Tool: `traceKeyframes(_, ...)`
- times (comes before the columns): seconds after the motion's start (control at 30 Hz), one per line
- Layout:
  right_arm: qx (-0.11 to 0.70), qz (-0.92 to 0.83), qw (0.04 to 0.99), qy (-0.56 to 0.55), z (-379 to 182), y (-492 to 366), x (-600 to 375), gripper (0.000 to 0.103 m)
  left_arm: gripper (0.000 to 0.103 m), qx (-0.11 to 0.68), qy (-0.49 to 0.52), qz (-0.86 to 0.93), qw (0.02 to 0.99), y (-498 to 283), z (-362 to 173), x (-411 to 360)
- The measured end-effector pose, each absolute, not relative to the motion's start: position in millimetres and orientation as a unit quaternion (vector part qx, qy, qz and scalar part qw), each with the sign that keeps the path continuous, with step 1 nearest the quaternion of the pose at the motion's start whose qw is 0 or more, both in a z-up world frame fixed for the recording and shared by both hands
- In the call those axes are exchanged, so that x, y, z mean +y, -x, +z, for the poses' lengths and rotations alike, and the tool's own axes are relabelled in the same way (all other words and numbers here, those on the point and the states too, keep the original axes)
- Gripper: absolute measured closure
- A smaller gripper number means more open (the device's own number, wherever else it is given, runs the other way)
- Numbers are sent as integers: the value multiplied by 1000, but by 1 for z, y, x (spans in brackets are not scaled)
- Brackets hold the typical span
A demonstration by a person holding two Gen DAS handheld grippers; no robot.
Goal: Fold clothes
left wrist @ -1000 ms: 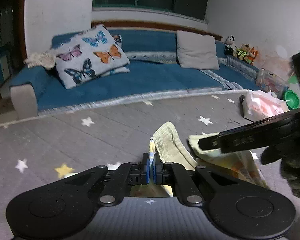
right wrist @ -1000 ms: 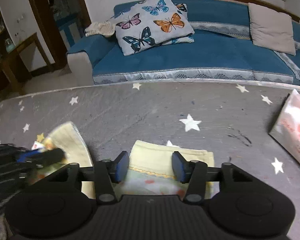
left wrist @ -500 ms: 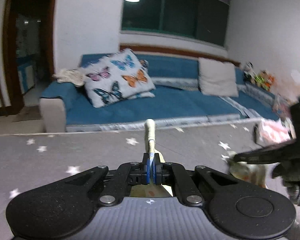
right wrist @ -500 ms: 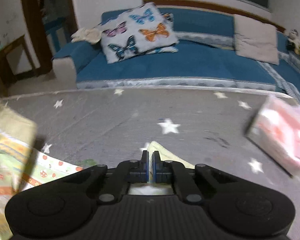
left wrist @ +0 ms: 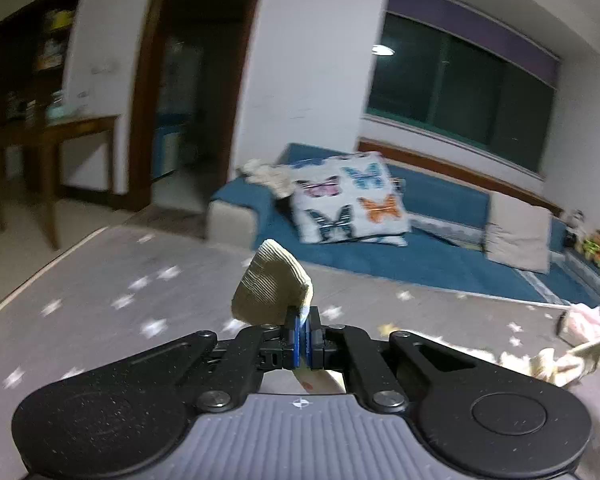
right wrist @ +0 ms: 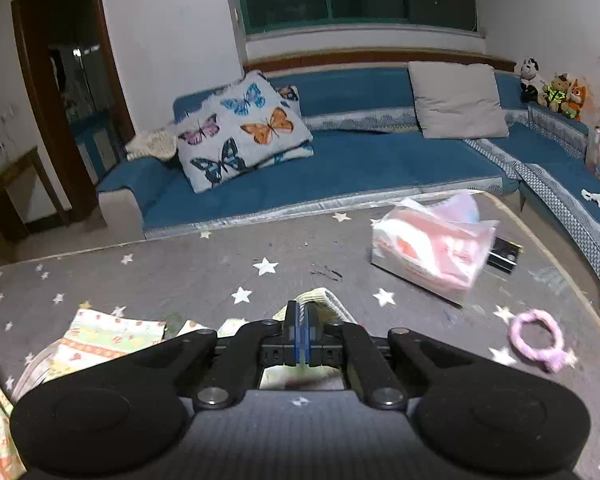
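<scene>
A long blue sofa (right wrist: 380,160) runs along the far wall under a dark window, carrying a butterfly-print cushion (right wrist: 240,128) and a plain grey cushion (right wrist: 456,100). In front of it spreads a grey tabletop (right wrist: 180,272) patterned with white stars. A pink and white plastic package (right wrist: 432,244) sits toward its right side, with a pink ring (right wrist: 536,338) nearer the right edge. A pale yellow printed garment (right wrist: 108,336) lies partly on the tabletop at the lower left. The left tongs (left wrist: 302,336) are clamped on a ribbed yellow cuff of the garment, which stands up above them. The right tongs (right wrist: 301,338) are clamped on another ribbed edge of the same garment.
</scene>
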State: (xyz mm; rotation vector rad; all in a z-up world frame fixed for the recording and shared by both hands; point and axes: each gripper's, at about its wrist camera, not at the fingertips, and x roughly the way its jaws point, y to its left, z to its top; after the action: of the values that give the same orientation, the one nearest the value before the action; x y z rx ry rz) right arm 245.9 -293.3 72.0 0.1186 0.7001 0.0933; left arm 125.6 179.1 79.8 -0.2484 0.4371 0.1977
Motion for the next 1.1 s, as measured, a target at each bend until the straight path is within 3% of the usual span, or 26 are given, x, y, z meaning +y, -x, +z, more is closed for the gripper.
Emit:
traceKeyframes(0.43,316,-29,943,-101,69,-115,-401,102,100,263,196,171,929,-30,34,236)
traceKeyframes(0.8,395,-127,901,-128,-17,-57,-466,102,100,273,185,192,924,2,26,236)
traceKeyframes(1.1,373,-77,916,-127,-15,-71,-443,91,100,296,172,209,916,-7,19,239)
